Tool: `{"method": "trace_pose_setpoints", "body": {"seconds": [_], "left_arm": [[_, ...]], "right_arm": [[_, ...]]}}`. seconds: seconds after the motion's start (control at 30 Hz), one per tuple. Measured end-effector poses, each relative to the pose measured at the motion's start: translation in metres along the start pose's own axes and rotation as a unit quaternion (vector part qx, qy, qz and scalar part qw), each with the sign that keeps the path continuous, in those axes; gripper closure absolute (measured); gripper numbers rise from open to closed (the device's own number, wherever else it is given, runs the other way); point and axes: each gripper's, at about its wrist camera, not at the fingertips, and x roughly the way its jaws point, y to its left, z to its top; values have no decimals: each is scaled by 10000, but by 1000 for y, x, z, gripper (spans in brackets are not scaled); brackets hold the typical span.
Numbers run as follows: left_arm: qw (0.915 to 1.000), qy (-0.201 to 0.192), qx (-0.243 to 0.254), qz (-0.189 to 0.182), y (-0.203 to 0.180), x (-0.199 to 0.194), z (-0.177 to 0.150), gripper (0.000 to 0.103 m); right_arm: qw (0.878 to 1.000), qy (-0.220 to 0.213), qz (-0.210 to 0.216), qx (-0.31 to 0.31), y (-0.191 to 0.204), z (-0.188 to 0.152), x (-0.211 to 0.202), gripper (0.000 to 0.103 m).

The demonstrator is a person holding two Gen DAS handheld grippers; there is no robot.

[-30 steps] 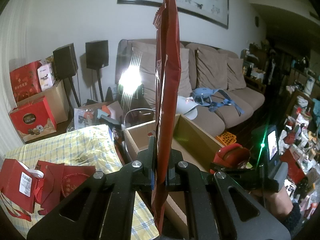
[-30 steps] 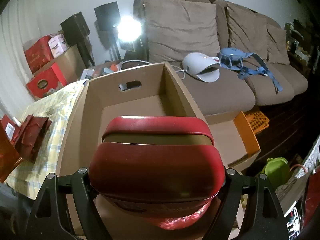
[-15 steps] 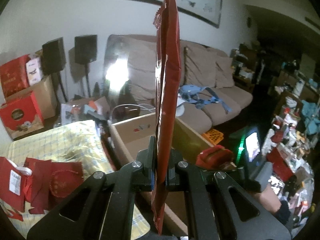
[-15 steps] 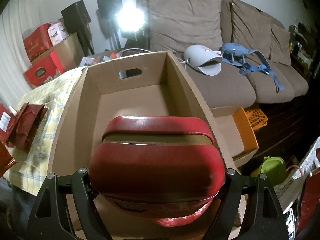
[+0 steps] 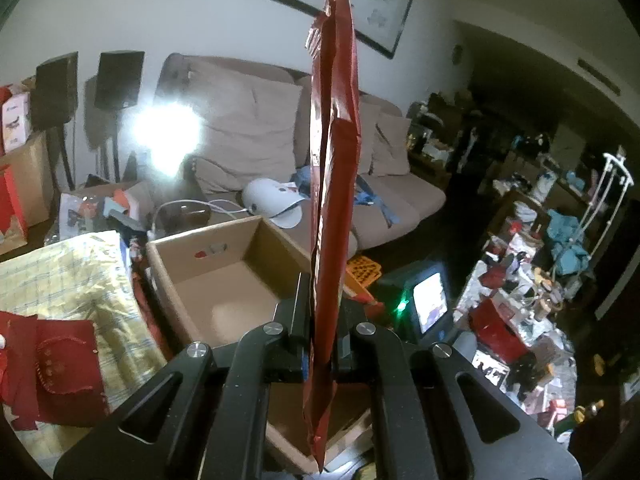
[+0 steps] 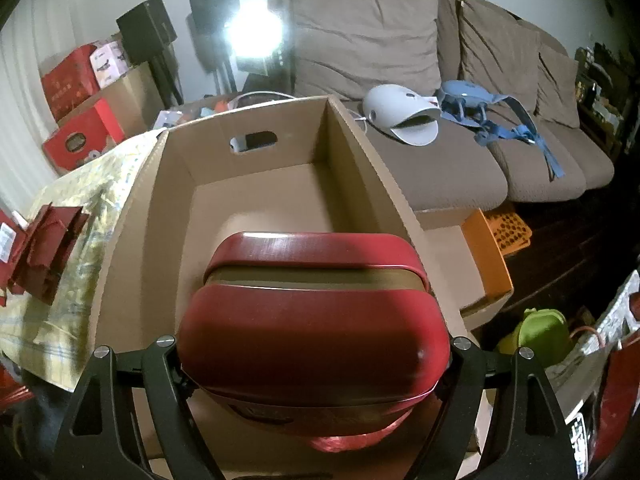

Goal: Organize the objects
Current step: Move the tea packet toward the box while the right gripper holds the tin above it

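right tongs point(image 6: 316, 356) spread wide, clamping the red tin point(image 6: 316, 320), sit right over the open cardboard box point(image 6: 356, 148), its long axis running straight ahead, nearer than left tongs point(image 5: 322, 344) pinching the upright red packet point(image 5: 334, 184).

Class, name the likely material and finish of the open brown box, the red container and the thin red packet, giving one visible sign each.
Box: matte corrugated cardboard; cut handle slot. Red container: likely glossy metal or plastic; highlights. Red packet: likely shiny foil or plastic film; crimped edge.
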Motion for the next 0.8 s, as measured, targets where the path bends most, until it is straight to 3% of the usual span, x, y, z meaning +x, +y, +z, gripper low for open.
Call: {"method": "trace_pose_setpoints", "body": {"seconds": [0.2,0.8], "left_arm": [[9996,142,-93,-212,-8,14,0,97],[9990,310,-302,-147,6,38,-21,97]], "right_arm": [[10000,43,24,18,-2,0,2,20],[9996,9,246,120,1,0,0,20]]}}
